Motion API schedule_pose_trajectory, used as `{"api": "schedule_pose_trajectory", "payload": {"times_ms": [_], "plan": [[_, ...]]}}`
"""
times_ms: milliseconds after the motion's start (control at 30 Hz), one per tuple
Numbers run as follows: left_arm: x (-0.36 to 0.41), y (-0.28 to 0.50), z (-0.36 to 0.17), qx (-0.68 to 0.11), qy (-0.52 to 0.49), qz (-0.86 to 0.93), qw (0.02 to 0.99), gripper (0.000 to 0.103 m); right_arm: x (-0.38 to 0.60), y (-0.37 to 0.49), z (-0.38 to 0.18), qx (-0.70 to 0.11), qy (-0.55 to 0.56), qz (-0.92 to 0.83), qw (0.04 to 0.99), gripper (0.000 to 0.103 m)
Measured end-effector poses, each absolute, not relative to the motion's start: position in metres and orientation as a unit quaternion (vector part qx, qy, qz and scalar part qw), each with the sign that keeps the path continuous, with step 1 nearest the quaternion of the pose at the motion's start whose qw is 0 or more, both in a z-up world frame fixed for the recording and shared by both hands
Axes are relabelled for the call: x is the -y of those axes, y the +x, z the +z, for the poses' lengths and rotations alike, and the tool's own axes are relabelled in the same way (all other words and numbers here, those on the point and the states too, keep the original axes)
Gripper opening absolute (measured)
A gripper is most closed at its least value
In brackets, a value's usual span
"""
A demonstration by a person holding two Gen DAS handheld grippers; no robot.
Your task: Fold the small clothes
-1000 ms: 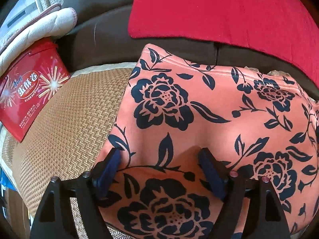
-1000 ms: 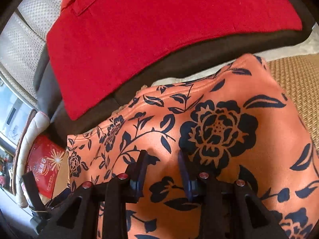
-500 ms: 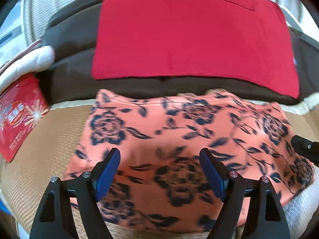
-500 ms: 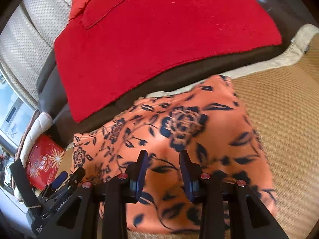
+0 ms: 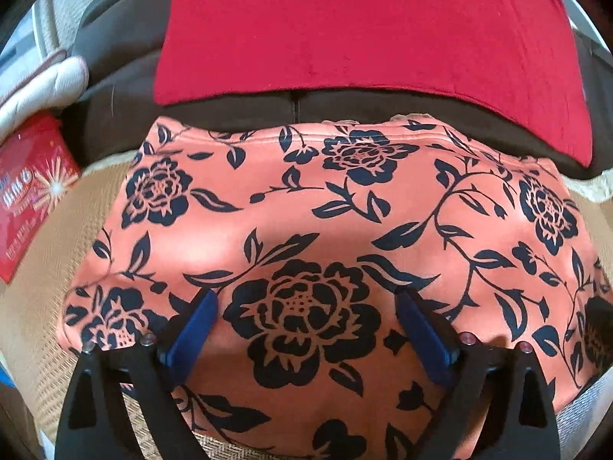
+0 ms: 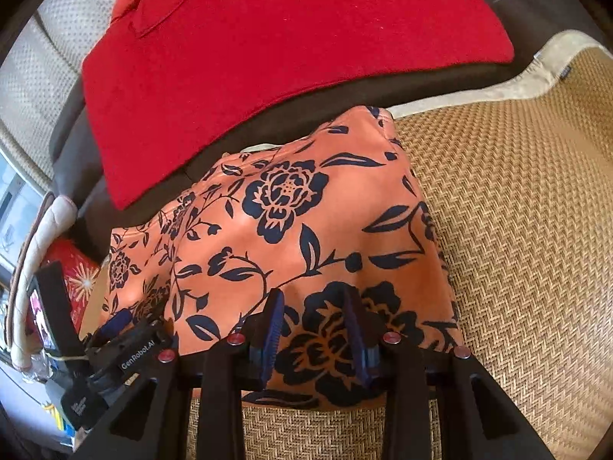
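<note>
An orange cloth with dark blue flowers (image 5: 325,222) lies folded flat on a woven mat (image 5: 46,306); it also shows in the right wrist view (image 6: 306,237). My left gripper (image 5: 306,326) is wide open, its blue pads low over the cloth's near left part, holding nothing. My right gripper (image 6: 312,329) is open with a narrower gap, its fingers over the cloth's near right edge, with no cloth between them. The left gripper (image 6: 126,329) also shows in the right wrist view at the cloth's left side.
A red cloth (image 5: 364,27) lies spread on a dark brown cushion (image 5: 115,88) behind the orange one. A red printed box (image 5: 27,191) and a white padded item (image 5: 42,88) sit at the left. Woven mat (image 6: 517,230) extends to the right.
Both grippers pulled back from the cloth half a second ago, then came down close over it again. The cloth has stayed flat. Neither gripper has closed.
</note>
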State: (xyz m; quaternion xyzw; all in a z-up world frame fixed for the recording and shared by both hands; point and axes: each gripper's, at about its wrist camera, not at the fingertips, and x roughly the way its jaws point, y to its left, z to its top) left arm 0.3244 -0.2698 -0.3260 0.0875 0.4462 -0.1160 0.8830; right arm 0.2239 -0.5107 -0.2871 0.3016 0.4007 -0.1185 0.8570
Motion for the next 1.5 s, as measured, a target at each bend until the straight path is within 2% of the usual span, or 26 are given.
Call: {"api": "schedule_pose_trajectory", "payload": {"times_ms": [233,533,767,800,833,867,900,1067,1200,1400,1500], "plan": [[0.264,0.321,-0.313,-0.428,0.106,-0.113,0.890,0.095,0.511,0.223,-0.285,-0.401,0.303,-0.119,0.856,0.037],[0.211,0.330,-0.285,-0.373,0.089,-0.025,0.923,0.095,0.486,0.224,-0.247,-0.343,0.281,-0.073,0.894,0.039],[0.189,0.345,-0.302,-0.395,0.101,-0.006,0.913,0.095,0.459,0.239,-0.254,-0.374,0.265,-0.046,0.888,0.039],[0.189,0.348,-0.306,-0.402,0.101,-0.009,0.910,0.095,0.456,0.243,-0.260,-0.388,0.262,-0.045,0.883,0.040],[0.189,0.350,-0.311,-0.415,0.103,-0.014,0.904,0.095,0.455,0.246,-0.265,-0.401,0.261,-0.047,0.877,0.057],[0.191,0.356,-0.320,-0.435,0.112,-0.019,0.893,0.095,0.455,0.249,-0.272,-0.417,0.261,-0.054,0.869,0.067],[0.194,0.360,-0.330,-0.454,0.126,-0.021,0.882,0.095,0.456,0.252,-0.280,-0.430,0.262,-0.059,0.862,0.066],[0.203,0.359,-0.333,-0.438,0.167,-0.020,0.883,0.096,0.450,0.254,-0.282,-0.430,0.245,-0.061,0.867,0.066],[0.190,0.359,-0.321,-0.439,0.124,-0.027,0.889,0.096,0.454,0.249,-0.275,-0.407,0.261,-0.058,0.873,0.066],[0.184,0.346,-0.295,-0.382,0.127,-0.031,0.915,0.096,0.461,0.233,-0.252,-0.348,0.269,-0.062,0.896,0.066],[0.185,0.356,-0.309,-0.417,0.131,-0.034,0.899,0.096,0.460,0.237,-0.259,-0.363,0.270,-0.068,0.889,0.066]]}}
